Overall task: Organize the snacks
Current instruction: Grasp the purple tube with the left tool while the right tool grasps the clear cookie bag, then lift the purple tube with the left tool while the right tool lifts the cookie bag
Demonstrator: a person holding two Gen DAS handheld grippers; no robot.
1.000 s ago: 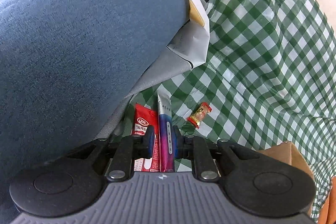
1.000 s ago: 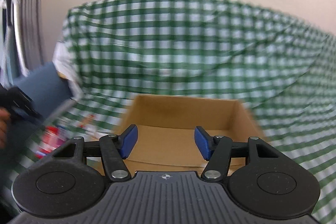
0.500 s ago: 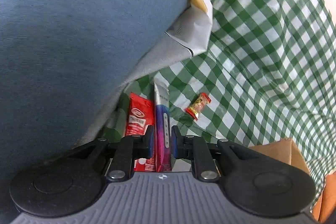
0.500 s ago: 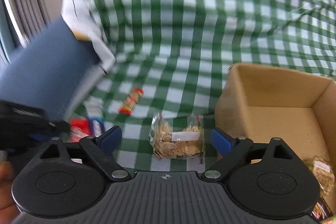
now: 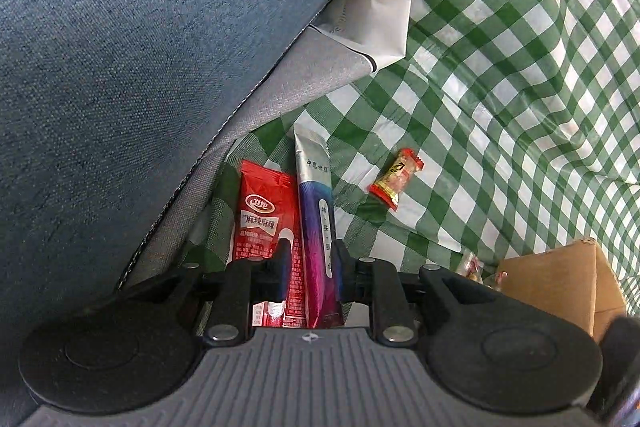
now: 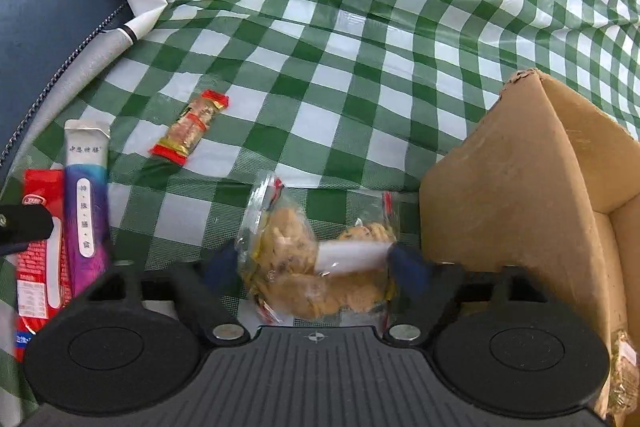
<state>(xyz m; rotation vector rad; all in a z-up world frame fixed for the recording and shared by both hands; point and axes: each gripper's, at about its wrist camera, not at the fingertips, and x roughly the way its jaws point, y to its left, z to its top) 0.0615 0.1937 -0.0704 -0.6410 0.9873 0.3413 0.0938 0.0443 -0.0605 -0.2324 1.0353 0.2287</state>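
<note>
Left hand-held gripper [image 5: 309, 263]: fingers pinched onto a purple-and-silver stick pack [image 5: 316, 227], which lies lengthwise between them on the green checked cloth [image 5: 500, 75]. Just beside it, touching on the left, a red sachet [image 5: 266, 215] lies flat, close under a blue-grey cushion [image 5: 140, 47]. A small red-ended candy [image 5: 396, 177] sits apart to the right. Right hand-held gripper [image 6: 318, 267]: fingers spread wide, one on each side of a clear bag of biscuits [image 6: 316, 263] lying on the cloth; whether the pads touch the bag is unclear, the tips being blurred. Cardboard box [image 6: 520, 187] stands open just right of the bag, another biscuit bag [image 6: 626, 371] partly visible inside.
</note>
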